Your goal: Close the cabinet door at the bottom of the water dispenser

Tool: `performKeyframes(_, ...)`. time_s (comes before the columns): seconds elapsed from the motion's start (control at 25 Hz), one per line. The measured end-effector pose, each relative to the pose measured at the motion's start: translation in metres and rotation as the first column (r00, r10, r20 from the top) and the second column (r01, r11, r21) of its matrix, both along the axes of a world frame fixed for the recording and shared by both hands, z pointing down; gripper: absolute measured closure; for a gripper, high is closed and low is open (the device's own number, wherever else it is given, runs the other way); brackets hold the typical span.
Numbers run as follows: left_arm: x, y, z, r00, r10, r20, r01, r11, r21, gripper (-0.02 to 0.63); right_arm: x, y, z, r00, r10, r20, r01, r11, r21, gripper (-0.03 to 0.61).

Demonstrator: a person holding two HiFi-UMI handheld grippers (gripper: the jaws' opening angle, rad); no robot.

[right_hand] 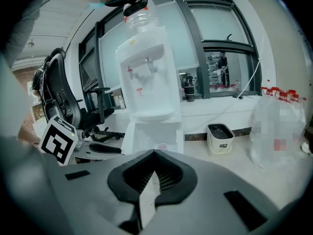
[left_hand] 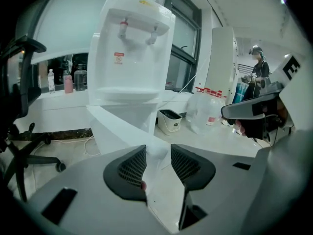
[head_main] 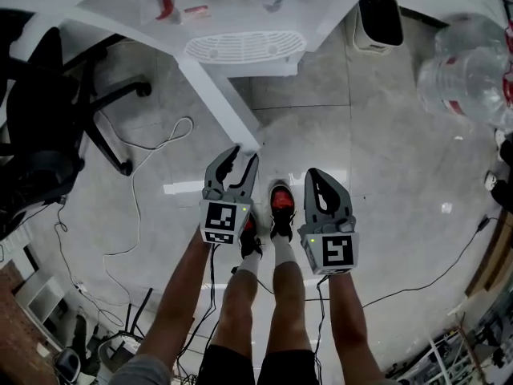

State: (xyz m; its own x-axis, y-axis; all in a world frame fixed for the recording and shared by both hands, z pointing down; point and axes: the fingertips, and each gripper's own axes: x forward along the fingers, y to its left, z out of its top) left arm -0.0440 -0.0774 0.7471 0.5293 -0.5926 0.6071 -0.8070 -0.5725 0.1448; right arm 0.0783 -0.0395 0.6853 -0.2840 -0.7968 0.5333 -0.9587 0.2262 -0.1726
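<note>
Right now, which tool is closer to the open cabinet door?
Left. The left tool sits at the free edge of the cabinet door; the right tool hangs further right, apart from it.

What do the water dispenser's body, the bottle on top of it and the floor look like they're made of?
Water dispenser: likely moulded plastic, smooth white with soft sheen.
Bottle: probably clear plastic; the background shows through it.
Floor: grey polished stone or tile, judging by reflected lights and thin joint lines.

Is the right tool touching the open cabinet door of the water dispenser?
Apart. The head view shows floor between the right tool and the near edge of the cabinet door; the door ends near the left tool instead.
</note>
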Motion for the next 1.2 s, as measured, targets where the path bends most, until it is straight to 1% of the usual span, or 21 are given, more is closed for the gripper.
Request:
performKeyframes(0.32, 0.037, -0.018, -0.001, 0.998, 0.060, 0.012, -0.060, 0.998, 0.005, 0.448, 0.023, -0.004, 0.002, 0.997, 0.066, 0.028, -0.066, 0.998, -0.011, 0.561)
performKeyframes(0.64, 0.070, -0.041, 0.000, 0.994, 0.109, 0.024, -0.109, 0.994, 0.022, 0.449, 0.057, -0.009, 0.010, 0.990, 0.135, 0.031, -0.135, 0.991, -0.009, 0.561)
performKeyframes(0.96, 0.098, -0.065, 0.000, 0.988, 0.146, 0.046, -0.147, 0.988, 0.040, 0.460, 0.082, -0.028, 0.011, 0.985, 0.168, 0.040, -0.168, 0.986, 0.013, 0.561)
performKeyframes(1.2, 0.112, -0.083, 0.001, 0.986, 0.156, 0.053, -0.159, 0.986, 0.055, 0.460, 0.091, -0.044, 0.009, 0.985, 0.167, 0.042, -0.168, 0.986, 0.016, 0.561)
